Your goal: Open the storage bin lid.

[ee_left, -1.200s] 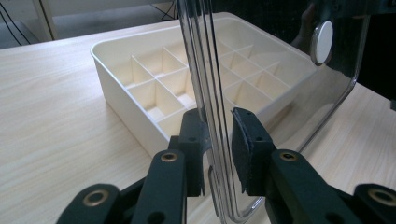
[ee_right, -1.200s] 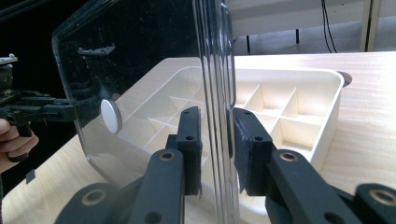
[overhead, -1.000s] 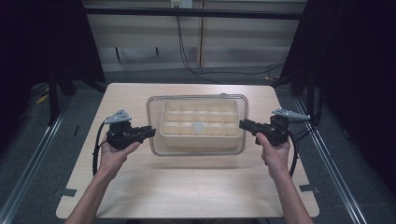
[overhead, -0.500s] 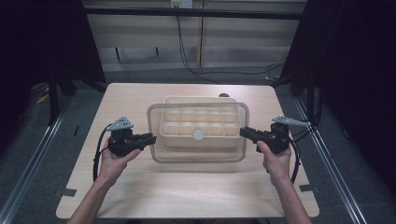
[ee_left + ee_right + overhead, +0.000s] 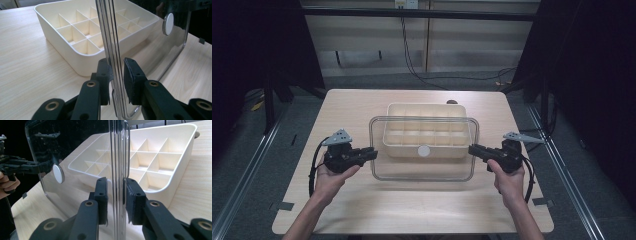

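I see bare worktop (image 5: 362,210) across the lower frame. Left tongs (image 5: 371,154) and right tongs (image 5: 473,149) each pinch a short edge of the clear lid (image 5: 422,172), mid-frame, white round knob, long axis left-right, overlapping the cream divided tray (image 5: 424,112) just above it, toward the worktop's far edge.

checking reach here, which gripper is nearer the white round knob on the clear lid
Left, slightly, as far as the high view shows. The left gripper grips the lid's left edge, the right gripper its right edge; the knob sits just left of the midpoint.
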`<state>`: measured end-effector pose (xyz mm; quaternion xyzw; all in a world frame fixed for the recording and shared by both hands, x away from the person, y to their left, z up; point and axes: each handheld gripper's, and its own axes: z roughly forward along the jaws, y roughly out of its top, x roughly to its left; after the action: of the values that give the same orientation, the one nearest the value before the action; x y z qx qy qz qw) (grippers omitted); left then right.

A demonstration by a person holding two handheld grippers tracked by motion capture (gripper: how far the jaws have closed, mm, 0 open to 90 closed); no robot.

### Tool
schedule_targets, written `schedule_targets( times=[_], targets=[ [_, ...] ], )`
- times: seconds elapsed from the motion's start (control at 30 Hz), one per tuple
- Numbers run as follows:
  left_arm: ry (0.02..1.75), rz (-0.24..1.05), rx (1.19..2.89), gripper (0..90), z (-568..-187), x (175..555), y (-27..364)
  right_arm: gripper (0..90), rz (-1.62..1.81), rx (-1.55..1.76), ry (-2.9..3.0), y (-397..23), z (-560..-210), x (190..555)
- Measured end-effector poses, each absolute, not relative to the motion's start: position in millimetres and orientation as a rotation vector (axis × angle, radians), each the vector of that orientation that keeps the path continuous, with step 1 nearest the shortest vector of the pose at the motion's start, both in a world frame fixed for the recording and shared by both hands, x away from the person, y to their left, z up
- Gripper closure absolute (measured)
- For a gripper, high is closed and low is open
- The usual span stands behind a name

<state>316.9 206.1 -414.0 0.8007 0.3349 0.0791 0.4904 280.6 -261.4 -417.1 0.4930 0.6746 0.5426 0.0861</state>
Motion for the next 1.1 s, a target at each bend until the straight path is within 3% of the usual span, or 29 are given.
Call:
schedule_targets(
  times=[1.1],
  targets=[
    [0.815,0.121,2.002,75.8,-433,279,215,74.1,1.589,1.498,2.098,-257,-431,239]
  ],
)
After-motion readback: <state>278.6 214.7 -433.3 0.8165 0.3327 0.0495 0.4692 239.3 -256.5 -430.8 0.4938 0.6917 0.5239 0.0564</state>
